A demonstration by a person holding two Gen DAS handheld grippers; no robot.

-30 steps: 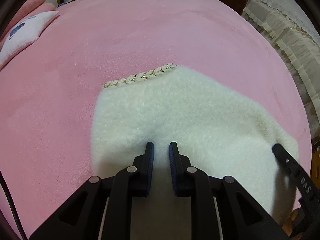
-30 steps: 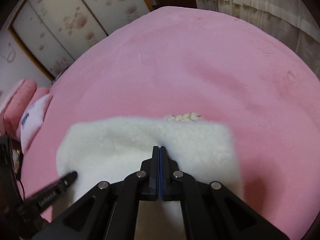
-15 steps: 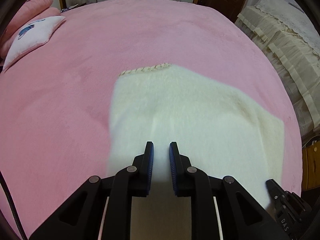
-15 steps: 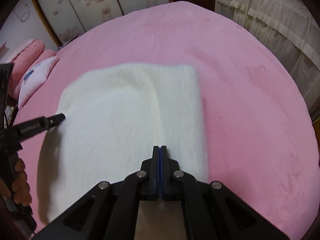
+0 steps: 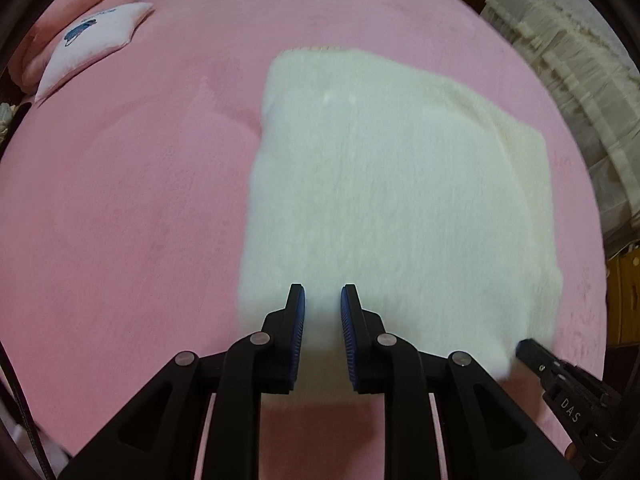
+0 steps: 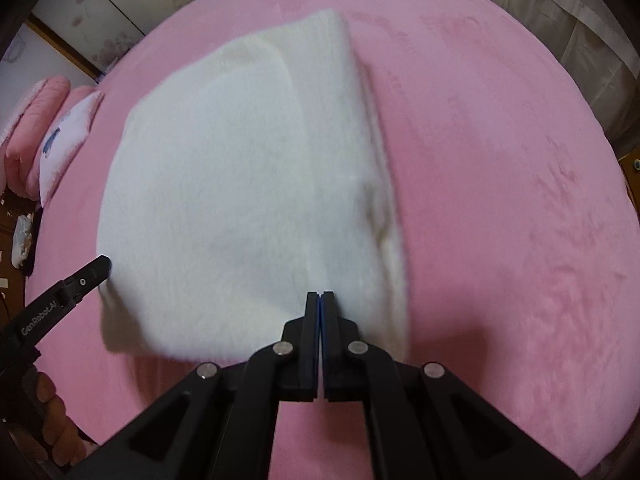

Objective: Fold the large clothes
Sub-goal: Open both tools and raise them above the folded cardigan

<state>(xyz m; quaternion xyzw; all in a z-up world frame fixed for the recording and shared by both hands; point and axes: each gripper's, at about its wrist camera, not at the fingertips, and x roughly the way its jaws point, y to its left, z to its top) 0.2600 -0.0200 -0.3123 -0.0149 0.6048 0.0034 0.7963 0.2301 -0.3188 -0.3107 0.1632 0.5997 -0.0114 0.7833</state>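
Observation:
A fluffy white garment (image 5: 380,180) lies folded on the pink bed, with a braided trim just showing at its far edge. My left gripper (image 5: 322,292) has the garment's near edge between its pads, which press on it while the jaws are opening slightly. The right gripper (image 6: 320,294) pinches the same near edge at the garment's (image 6: 240,180) right side; its jaws are almost together and starting to part. The near edge hangs a little above the bed with a shadow under it. Each view shows the other gripper's tip: the right gripper (image 5: 528,350) and the left gripper (image 6: 102,264).
The pink bed cover (image 5: 120,200) spreads wide on all sides. A white pillow (image 5: 96,40) and pink cushions sit at the far left. Cream lace drapes (image 5: 560,60) run along the right. Flowered wardrobe doors (image 6: 120,0) stand behind. A hand (image 6: 44,412) grips the left tool.
Both grippers have drawn back toward the near side, still on the garment's edge. More of the garment now stretches out ahead, and the trim has receded to its far end.

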